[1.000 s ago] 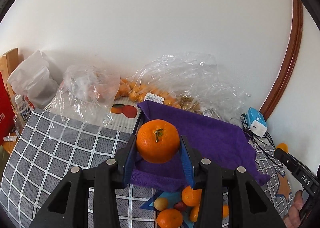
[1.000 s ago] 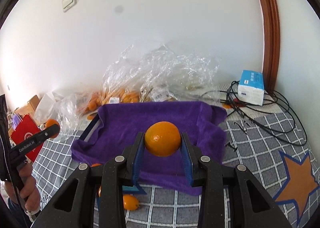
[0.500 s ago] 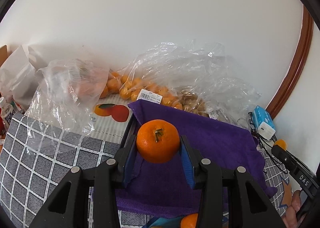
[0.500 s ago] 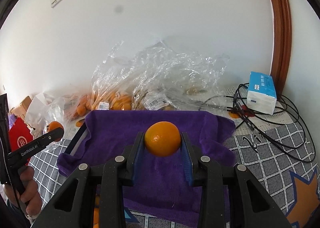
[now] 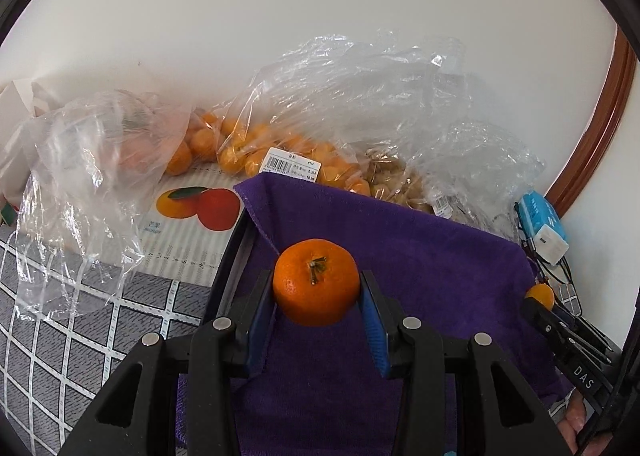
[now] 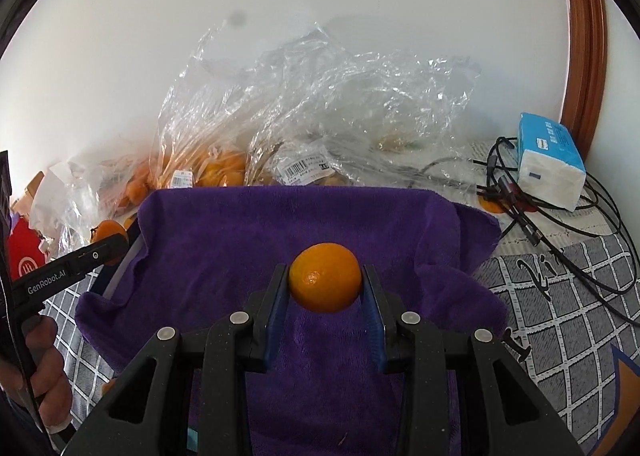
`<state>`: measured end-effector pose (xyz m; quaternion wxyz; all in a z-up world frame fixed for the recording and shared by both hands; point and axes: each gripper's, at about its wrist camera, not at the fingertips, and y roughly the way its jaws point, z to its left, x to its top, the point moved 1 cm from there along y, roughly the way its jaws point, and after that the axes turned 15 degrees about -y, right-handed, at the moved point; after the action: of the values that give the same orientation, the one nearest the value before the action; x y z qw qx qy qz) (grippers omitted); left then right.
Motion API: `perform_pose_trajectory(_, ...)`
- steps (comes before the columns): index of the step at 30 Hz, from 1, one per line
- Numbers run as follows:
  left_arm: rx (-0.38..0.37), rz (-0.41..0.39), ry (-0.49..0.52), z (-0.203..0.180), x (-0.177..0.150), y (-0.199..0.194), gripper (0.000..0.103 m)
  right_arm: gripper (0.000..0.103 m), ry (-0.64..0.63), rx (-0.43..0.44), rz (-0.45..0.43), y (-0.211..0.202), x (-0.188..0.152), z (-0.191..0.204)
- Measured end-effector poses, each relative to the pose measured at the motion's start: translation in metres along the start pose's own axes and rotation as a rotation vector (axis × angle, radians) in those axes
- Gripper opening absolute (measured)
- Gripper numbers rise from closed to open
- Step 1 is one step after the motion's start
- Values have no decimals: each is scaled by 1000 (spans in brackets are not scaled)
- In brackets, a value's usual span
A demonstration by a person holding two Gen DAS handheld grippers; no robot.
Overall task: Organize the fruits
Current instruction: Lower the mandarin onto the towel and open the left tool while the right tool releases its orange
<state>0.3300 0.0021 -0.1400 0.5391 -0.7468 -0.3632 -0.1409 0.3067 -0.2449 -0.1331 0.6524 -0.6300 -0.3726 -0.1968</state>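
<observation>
- The left tongs (image 5: 317, 298) are clamped on a stemmed orange (image 5: 316, 282), blue pads pressing on both its sides, stem end facing the camera.
- The right tongs (image 6: 325, 288) are clamped on a smooth orange (image 6: 325, 277) in the same way; that fruit sits high between the tips.
- Both fruits hang over the purple towel (image 5: 400, 256), which lines what looks like a tray: a dark rim (image 5: 230, 256) shows at the towel's left edge, though the rest of it is covered, so its depth is hard to judge.
- The step in hand, as I judge it, is setting both oranges down on the towel. To do it well, lower each until the fruit rests on the cloth before the pads part; dropping from a height would let a round fruit roll.
- Set them apart from each other, one left and one right, so the tongs do not knock together as they spread.
- Place them toward the middle of the towel, away from the folded left edge and the draped right corner, where the cloth may slope off the rim.
- Far behind the towel lie clear plastic bags (image 6: 320, 116) of small oranges, with a tissue pack (image 6: 550, 162) and a tangle of black cables (image 6: 560, 216) at far right; keep the tongs near of these.
- The grid-patterned bench cover (image 6: 560, 316) lies around the towel.
</observation>
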Motion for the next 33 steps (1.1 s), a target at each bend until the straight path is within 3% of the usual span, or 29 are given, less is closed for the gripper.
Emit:
perform_pose_trajectory(9, 73, 59, 38, 1, -11, 25, 40, 35, -8, 0, 70, 25, -14, 2)
perform_pose_trajectory(25, 122, 104, 102, -7, -20, 38, 40, 36, -32, -28, 122, 35, -21, 4)
perform_pose_trajectory(28, 114, 102, 110, -9, -19, 38, 41, 45, -23, -17, 109, 30, -20, 3)
perform_pose_trajectory(30, 105, 86, 112, -10, -17, 34, 50, 50, -24, -22, 95, 25, -17, 3)
perform_pose_trajectory(33, 89, 55, 115, -14, -14, 20, 52, 56, -33, -50, 59, 10, -11, 5)
